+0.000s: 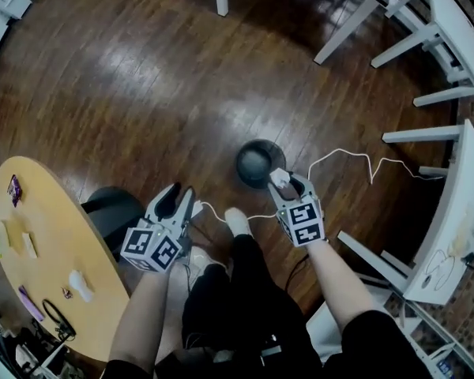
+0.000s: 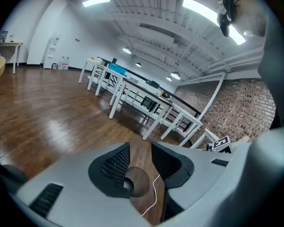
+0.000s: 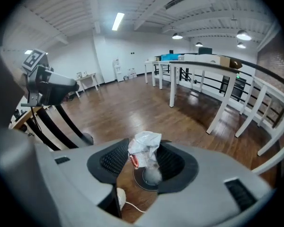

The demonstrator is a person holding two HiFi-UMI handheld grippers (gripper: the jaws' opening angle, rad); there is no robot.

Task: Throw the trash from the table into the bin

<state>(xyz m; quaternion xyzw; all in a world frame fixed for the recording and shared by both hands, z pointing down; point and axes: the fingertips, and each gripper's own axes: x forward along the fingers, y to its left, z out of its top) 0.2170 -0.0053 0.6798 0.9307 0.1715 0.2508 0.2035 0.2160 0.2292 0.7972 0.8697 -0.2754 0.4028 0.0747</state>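
Both grippers are out in front of the person, low over the wooden floor. The right gripper (image 3: pixel 143 158) has a grip on a crumpled wrapper (image 3: pixel 145 146), pale, crinkly plastic with a red fleck on one side, pinched between the ribbed pads and sticking up above the jaws. Straight below that gripper's tips, seen through the gap, is the bin (image 1: pixel 253 159): round, dark, standing on the floor. From the head view the wrapper sits right at the bin's near edge, so the trash is held over the bin's rim, not yet inside it.

The left gripper (image 2: pixel 140 153) stands wide, jaws well apart, nothing between them. Through its gap the floor shows, with the bin's round mouth beyond the tips and a white cable (image 2: pixel 154 193) trailing across the boards beside it. The left gripper is near the bin too, off to the side away from the right one, with the person's foot (image 1: pixel 237 221) between the two grippers.

Out to the left of the left gripper is the desk (image 1: pixel 55 212), oval and light wood. More trash lies on it, well apart from both grippers: a purple wrapper (image 1: pixel 14 188) near the far end and a white scrap (image 1: pixel 80 285) closer to the person. A dark stool (image 1: pixel 110 210) stands between the desk and the left gripper. Beyond the right gripper, white tables (image 1: pixel 450 212) line the room.
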